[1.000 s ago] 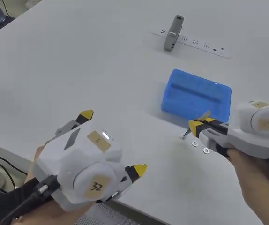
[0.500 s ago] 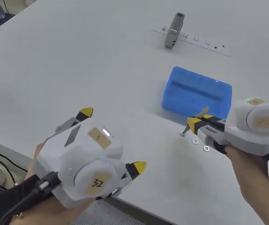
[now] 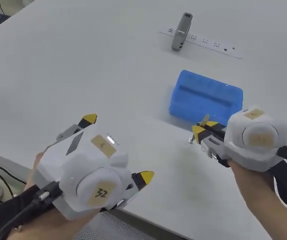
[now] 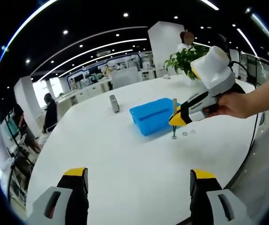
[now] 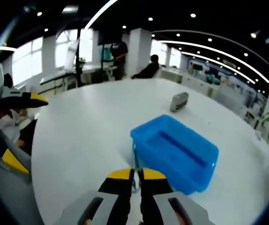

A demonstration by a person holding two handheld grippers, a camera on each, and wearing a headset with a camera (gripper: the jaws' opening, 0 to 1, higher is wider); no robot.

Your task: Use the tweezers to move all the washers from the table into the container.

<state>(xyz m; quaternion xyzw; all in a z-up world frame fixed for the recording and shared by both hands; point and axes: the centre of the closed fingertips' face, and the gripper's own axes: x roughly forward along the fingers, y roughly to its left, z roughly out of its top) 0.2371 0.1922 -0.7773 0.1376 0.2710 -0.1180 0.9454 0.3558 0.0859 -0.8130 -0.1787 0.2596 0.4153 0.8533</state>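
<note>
white table (image 3: 83, 60), right tongs (image 3: 199, 132) clenched on tweezers (image 4: 174, 131), washers (image 4: 184, 133) beside tips, left tongs (image 4: 138, 174) released

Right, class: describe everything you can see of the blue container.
The container is a blue, plastic-looking rectangular tub with rounded corners, open-topped and upright. It sits flat on the white table. No contents can be made out. The right gripper, shut on tweezers, hovers by its near wall without touching it.

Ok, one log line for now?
right tool: shut on tweezers | tweezers: tips down by washers | left tool: open | container: behind tweezers
</note>
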